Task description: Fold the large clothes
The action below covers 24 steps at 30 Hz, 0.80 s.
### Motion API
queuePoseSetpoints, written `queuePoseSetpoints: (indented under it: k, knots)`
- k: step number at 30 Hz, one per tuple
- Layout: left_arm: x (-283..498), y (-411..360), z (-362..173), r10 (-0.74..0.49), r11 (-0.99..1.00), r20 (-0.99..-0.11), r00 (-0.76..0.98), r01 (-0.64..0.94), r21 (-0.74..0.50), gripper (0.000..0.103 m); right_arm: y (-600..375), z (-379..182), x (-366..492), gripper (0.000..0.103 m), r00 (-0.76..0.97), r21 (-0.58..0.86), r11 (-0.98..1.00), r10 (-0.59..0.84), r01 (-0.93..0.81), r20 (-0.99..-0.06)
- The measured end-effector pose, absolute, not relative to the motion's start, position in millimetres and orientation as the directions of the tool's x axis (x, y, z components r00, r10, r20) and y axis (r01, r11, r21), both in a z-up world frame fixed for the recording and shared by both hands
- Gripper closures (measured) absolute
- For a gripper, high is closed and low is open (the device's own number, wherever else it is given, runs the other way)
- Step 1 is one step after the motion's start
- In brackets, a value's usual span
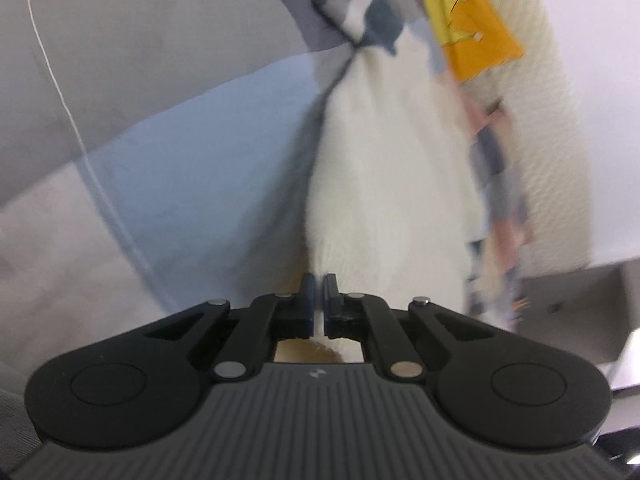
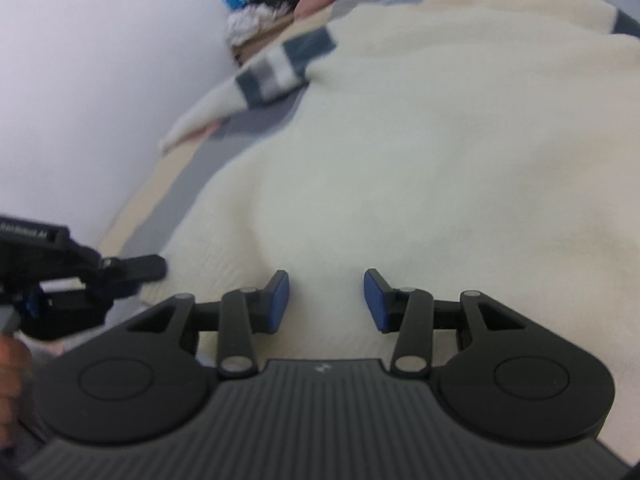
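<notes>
Seen left to right, mid-task:
Left gripper (image 1: 319, 296): its blue-padded jaws are pressed together on an edge of the cream sweater (image 1: 384, 184), which is drawn taut from the pinch point toward the far side of the bed.
Bedspread (image 1: 168, 140): grey, pale blue and beige patches are seen at the left of the left wrist view, beneath the lifted knit.
Sleeve cuff (image 1: 352, 8): a band of navy, grey and white stripes is shown at the top of that view, beside a yellow cloth (image 1: 472, 36).
Left gripper from the side (image 2: 132, 270): it is caught at the left edge of the right wrist view, at the sweater's near left edge by the wall-side edge of the bed.
Sweater body (image 2: 420, 152): it is spread across the middle of the bed, with a striped cuff (image 2: 280, 68) lying toward the far left.
Right gripper (image 2: 326, 300): its jaws are held apart, nothing between them, low over the near part of the sweater; contact cannot be told.
</notes>
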<state>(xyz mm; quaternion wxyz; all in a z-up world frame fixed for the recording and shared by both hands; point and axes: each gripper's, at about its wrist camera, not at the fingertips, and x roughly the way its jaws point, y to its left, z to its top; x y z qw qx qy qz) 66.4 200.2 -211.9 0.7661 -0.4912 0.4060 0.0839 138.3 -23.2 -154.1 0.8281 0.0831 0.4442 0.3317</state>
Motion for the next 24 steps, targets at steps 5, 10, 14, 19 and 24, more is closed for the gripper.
queuePoseSetpoints:
  k: [5, 10, 14, 19, 24]
  knots:
    - [83, 199, -228, -0.190, 0.588, -0.837, 0.513, -0.623, -0.515, 0.098, -10, -166, 133, 0.058, 0.346, 0.345, 0.784, 0.559, -0.516, -0.753]
    - [92, 195, -241, -0.159, 0.643, -0.883, 0.442, -0.632, -0.432, 0.097, -5, -168, 127, 0.058, 0.362, 0.300, 0.787, 0.537, -0.539, -0.762]
    - [98, 193, -241, -0.164, 0.646, -0.893, 0.419, -0.638, -0.418, 0.093, -12, -167, 127, 0.060, 0.370, 0.321, 0.789, 0.550, -0.523, -0.749]
    - [96, 196, -232, -0.191, 0.650, -0.894, 0.406, -0.630, -0.425, 0.066, -16, -162, 127, 0.058, 0.374, 0.353, 0.785, 0.571, -0.508, -0.731]
    - [97, 189, -207, -0.157, 0.713, -0.893, 0.422, -0.577, -0.398, 0.035, -31, -133, 121, 0.058, 0.456, 0.400, 0.767, 0.627, -0.502, -0.631]
